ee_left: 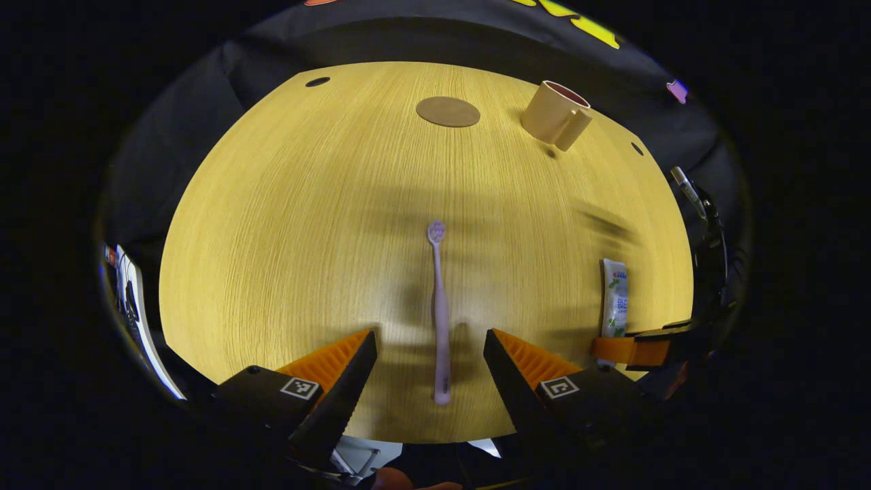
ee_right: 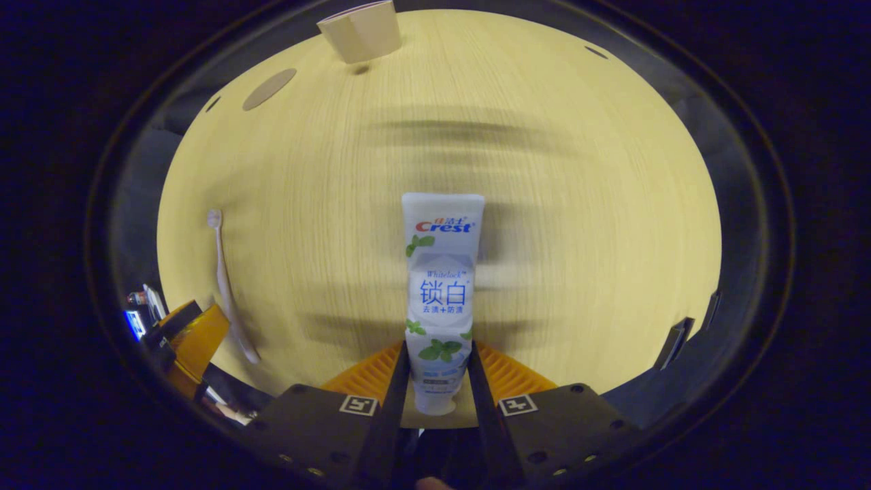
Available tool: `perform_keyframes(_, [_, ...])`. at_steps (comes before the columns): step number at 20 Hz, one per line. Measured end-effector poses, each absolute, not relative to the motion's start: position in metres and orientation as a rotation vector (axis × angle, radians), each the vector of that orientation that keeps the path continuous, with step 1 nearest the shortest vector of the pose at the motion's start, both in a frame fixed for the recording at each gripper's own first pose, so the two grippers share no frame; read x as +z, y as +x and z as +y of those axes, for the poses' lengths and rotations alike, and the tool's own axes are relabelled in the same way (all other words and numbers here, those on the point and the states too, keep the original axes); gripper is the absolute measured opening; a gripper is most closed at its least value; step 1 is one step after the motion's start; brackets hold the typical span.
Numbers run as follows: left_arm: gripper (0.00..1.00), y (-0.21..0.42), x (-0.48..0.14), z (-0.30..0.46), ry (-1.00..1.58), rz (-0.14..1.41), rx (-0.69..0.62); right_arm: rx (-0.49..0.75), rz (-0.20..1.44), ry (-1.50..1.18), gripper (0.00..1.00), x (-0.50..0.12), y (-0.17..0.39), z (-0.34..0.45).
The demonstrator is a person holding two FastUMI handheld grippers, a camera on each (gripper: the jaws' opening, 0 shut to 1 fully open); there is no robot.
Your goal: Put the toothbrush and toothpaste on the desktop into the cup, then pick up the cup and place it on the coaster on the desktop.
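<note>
A pale purple toothbrush lies flat on the wooden desktop, head pointing away, its handle between the spread fingers of my open left gripper without touching either. The white toothpaste tube lies lengthwise, and my right gripper is shut on its cap end. In the left gripper view the toothpaste tube sits at the right with the right gripper on it. A beige cup with a handle stands at the far side, right of a round brown coaster.
The right gripper view shows the toothbrush at the left, the left gripper beside it, and the cup and coaster far off. The desktop has small dark holes near its far corners. Black cloth surrounds it.
</note>
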State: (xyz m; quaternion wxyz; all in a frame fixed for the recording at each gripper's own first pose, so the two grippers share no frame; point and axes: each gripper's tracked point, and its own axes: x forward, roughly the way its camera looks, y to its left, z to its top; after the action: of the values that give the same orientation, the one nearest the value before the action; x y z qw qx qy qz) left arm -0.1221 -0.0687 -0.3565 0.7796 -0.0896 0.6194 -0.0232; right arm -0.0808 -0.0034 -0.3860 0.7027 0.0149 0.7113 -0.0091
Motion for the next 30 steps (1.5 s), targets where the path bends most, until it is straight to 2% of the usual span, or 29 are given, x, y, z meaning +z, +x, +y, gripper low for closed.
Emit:
perform_keyframes(1, [1.0,-0.123,-0.358,-0.068,-0.186,1.346,-0.05,-0.02,1.59,0.035,0.49,-0.389,-0.083,-0.004])
perform_keyframes(2, [1.0,-0.122,-0.36,-0.068,-0.176,1.353,-0.049,-0.018,1.591,0.037,0.46,-0.389,-0.082,-0.005])
perform_keyframes(9, [1.0,-0.119,-0.365,-0.069,-0.186,1.364,-0.045,0.001,1.591,0.104,0.43,-0.386,-0.083,0.0])
perform_keyframes(10, [0.94,-0.117,-0.366,-0.068,-0.183,1.362,-0.043,0.005,1.588,0.11,0.43,-0.385,-0.083,0.0])
perform_keyframes(14, [0.8,-0.105,-0.365,-0.069,-0.194,1.351,-0.045,0.013,1.565,0.114,0.42,-0.381,-0.082,-0.001])
perform_keyframes(18, [0.62,-0.087,-0.363,-0.067,-0.199,1.35,-0.039,0.004,1.547,0.123,0.42,-0.379,-0.081,-0.001])
perform_keyframes(25, [0.14,-0.047,-0.335,-0.05,-0.183,1.336,-0.041,-0.008,1.517,0.145,0.42,-0.378,-0.081,-0.001])
perform_keyframes(30, [0.1,-0.005,-0.3,-0.045,-0.224,1.306,-0.091,0.01,1.458,0.174,0.42,-0.374,-0.075,-0.002])
